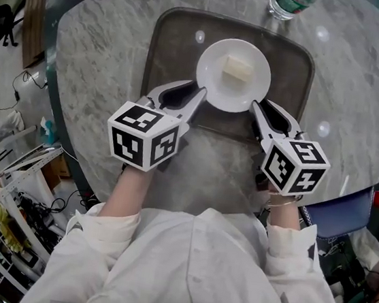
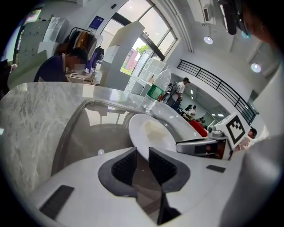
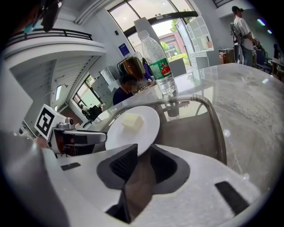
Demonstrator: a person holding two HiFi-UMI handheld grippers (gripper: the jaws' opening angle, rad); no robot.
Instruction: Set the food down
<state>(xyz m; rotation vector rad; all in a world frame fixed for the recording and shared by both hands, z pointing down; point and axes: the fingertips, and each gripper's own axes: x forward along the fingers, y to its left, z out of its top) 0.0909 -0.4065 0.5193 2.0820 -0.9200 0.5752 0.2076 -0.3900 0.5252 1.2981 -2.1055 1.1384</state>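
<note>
Gripping a white plate (image 1: 216, 89) from both sides, the person's two grippers hold it over a dark tray (image 1: 162, 48) on the round marble bench (image 1: 98, 54). The left gripper (image 1: 198, 95) has its jaws drawn to a narrow gap, with the dark pads pinched on the plate's near left rim. The right gripper (image 1: 256, 109) is closed the same way on the near right rim. A pale block of food (image 1: 239, 68) sits just beyond the plate's centre, touching neither gripper. Both gripper views show the plate tilted across the jaws with the tray's glossy floor behind it; whether the plate's base touches the tray cannot be told. A clear water bottle (image 1: 290, 2) with a green label stands upright on the bench just beyond the tray's far right corner.
</note>
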